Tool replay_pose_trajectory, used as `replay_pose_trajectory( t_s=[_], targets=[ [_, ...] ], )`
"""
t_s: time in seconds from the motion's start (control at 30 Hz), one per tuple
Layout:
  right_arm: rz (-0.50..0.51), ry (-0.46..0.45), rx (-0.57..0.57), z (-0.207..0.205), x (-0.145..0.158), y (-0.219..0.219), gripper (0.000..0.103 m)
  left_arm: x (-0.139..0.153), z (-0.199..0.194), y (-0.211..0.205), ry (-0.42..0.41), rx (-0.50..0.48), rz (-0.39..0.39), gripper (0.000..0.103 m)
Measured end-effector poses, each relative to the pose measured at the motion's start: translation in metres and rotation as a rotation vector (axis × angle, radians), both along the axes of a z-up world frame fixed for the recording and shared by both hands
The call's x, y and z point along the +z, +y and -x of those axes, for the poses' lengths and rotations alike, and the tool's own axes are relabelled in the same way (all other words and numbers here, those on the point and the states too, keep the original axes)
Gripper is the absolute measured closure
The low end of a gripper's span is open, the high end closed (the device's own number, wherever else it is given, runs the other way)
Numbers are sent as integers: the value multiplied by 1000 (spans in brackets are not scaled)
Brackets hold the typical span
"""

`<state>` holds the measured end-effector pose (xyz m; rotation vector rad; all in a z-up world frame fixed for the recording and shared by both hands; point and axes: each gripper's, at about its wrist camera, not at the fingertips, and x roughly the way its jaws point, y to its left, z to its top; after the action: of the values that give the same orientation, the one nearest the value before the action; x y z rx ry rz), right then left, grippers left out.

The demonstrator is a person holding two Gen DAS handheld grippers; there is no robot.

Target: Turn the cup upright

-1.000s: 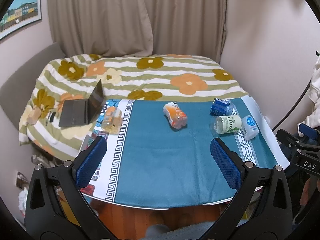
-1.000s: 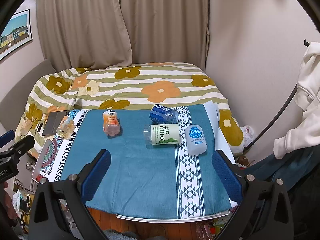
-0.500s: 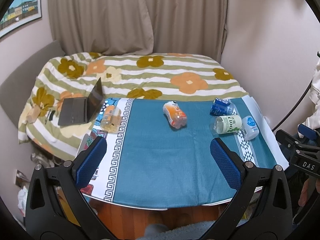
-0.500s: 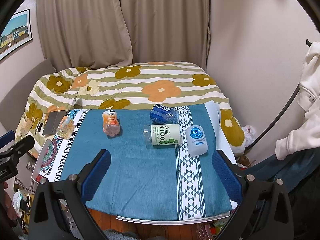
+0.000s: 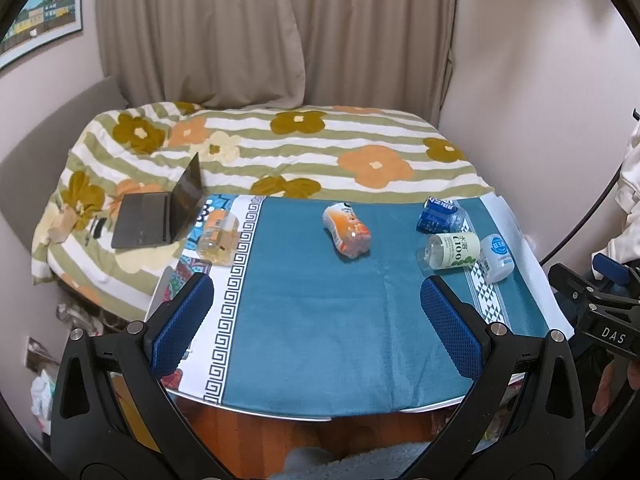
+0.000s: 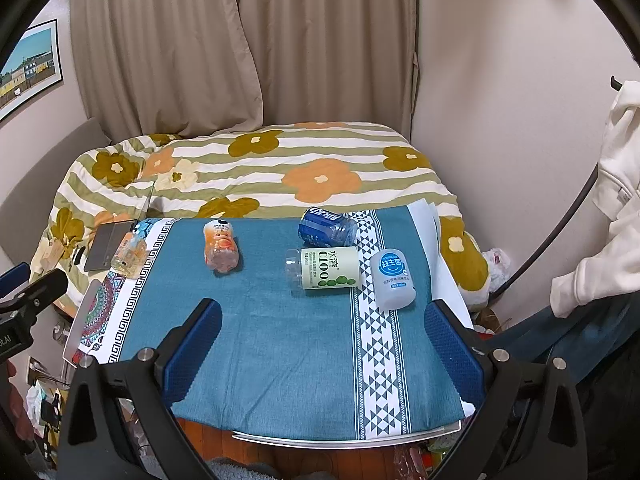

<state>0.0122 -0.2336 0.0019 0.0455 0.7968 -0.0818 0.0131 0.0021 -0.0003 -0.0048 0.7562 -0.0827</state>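
While I hold both tools up over the near edge of the desk (image 6: 280, 360), my left tool (image 5: 316, 320) is spread wide with nothing in it, and my right tool (image 6: 324, 344) is spread wide and holds nothing too. The desk wears a blue cloth (image 5: 320, 320).

A bit farther, on the right side, three cups lie on their sides. The white cup (image 6: 392, 280) lies on the patterned stripe. The green-label cup (image 6: 326, 269) lies just left of it, very close. The dark blue cup (image 6: 326, 227) lies just behind the green-label one.

Near the middle is the orange cup (image 5: 347, 231), also on its side, well apart from those three. At the far left edge lies a clear yellow cup (image 5: 218, 236).

Behind the desk is a bed (image 5: 300, 152) with a flower blanket. A laptop (image 5: 160, 216) sits open on it, at the left.
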Motion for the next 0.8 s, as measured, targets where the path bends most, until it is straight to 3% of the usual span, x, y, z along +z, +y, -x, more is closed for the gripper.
replay_pose_trajectory(
  t_s=[0.8],
  targets=[
    [-1, 2, 0, -1, -1, 0, 2, -3, -3, -4, 5, -6, 2, 0]
  ],
)
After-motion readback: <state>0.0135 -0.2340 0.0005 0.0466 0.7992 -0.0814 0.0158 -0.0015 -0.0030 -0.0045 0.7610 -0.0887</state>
